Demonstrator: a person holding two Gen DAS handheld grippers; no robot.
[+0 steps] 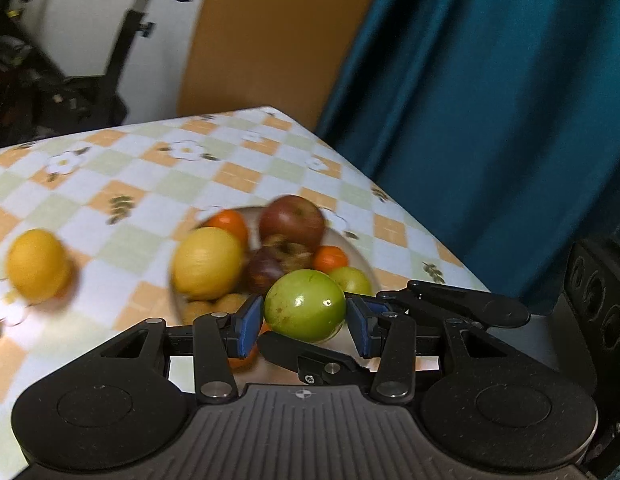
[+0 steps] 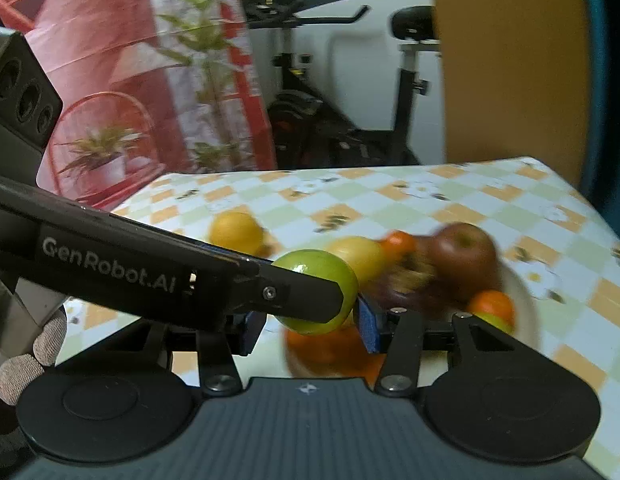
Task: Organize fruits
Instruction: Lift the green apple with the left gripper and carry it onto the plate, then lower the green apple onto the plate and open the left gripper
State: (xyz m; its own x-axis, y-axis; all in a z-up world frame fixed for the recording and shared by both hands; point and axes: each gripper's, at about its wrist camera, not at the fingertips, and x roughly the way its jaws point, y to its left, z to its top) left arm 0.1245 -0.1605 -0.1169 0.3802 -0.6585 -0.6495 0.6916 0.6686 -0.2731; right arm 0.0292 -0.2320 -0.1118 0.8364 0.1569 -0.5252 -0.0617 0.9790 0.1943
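Yellow fruit (image 1: 36, 266) lies loose on the checked tablecloth (image 1: 122, 168), well off to the left of the left gripper's (image 1: 305, 327) fingers. Ahead of those fingers is the plate (image 1: 370, 270), heaped with a lemon (image 1: 208, 262), an orange (image 1: 230, 222), a red apple (image 1: 292, 220) and some darker pieces too blurred to name.

Between the blue pads (image 1: 248, 326) hangs the green apple (image 1: 305, 306), clear of the heap and above the plate's near edge. Each pad stands just beside a flank at the widest part. I cannot tell whether they press or merely flank it.

From the right, the right gripper (image 2: 312, 330) comes across the same apple. In its own view the fruit sits between its fingers too, half hidden by one of the left gripper's fingers lying across the front. Its right pad (image 2: 368, 330) seems to meet the skin, but the far side is covered. So which pair carries the weight I cannot say.

By my judgement the apple is firm and fairly heavy for its size. Its waxy skin could slide on a light pinch, and a hard squeeze could bruise it. The sound hold is across the middle, pads square on opposite cheeks and away from the stem dimple. Being round, it could roll off the crowded heap, so it wants setting into a hollow.
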